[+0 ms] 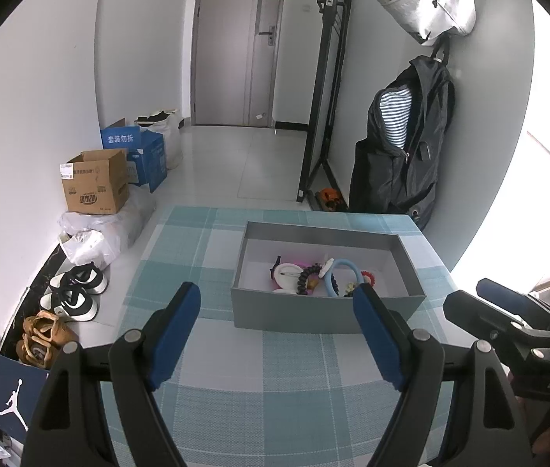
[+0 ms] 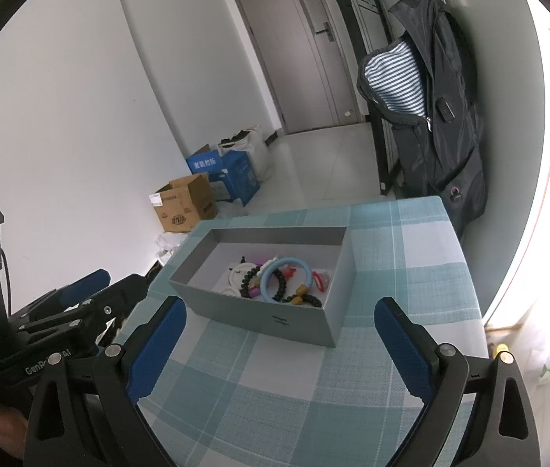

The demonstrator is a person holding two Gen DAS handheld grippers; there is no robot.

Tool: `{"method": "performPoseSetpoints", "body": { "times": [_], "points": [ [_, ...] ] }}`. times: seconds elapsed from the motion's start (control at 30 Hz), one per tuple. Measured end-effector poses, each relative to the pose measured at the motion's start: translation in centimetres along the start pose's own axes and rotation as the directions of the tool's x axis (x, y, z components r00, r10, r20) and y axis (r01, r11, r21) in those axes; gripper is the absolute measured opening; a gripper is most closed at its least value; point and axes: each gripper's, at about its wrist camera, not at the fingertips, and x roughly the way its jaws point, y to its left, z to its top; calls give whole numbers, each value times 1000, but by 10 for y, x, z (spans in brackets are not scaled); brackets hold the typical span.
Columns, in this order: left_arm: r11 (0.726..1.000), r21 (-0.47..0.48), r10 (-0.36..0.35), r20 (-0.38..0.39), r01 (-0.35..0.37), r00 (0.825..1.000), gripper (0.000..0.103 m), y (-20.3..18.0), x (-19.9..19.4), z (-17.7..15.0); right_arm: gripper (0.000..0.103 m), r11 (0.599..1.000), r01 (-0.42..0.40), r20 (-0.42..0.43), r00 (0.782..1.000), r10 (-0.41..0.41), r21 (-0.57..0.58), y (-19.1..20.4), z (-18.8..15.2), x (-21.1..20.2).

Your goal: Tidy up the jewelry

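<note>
— Looking at the grey box [image 1: 327, 313], why would all the jewelry [image 1: 315, 274] sit bunched in one patch of its floor?

— It lies heaped toward the near wall: a light blue ring [image 2: 285, 278], dark beaded bracelets [image 2: 279, 292], white round pieces [image 2: 239, 274] and some red and pink bits, overlapping one another. A pile like that fits pieces gathered into the box, and it equally fits a tangle waiting to be sorted out; the scene does not settle which.

— And nothing lies outside the box?

— None that I can see on the checked surface [image 1: 275, 389]; the cloth around the box shows only its own pattern.

— Why do both tools hang back from it?

— My guess is they are kept clear so both cameras see straight into the open top. The left gripper [image 1: 276, 334] sits just short of the near wall, its blue fingers [image 1: 175, 334] spread wide with nothing between them. The right gripper [image 2: 280, 344] is off to the right, also wide apart and empty, its fingers [image 2: 403, 350] framing the box's near corner.

— So neither holds a piece?

— Neither; both pairs stand apart over bare cloth.
</note>
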Motion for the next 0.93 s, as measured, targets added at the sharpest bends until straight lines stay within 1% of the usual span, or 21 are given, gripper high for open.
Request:
{"method": "performPoseSetpoints", "body": {
  "times": [0.63, 0.93],
  "points": [
    [1000, -9, 12, -1, -12, 1000, 77, 0, 2, -1, 98, 1000, 0, -6, 1000, 0, 6, 0, -1, 0],
    [1000, -6, 0, -3, 0, 1000, 77, 2, 2, -2, 98, 1000, 0, -9, 1000, 0, 9, -1, 0, 2]
  ]
}}
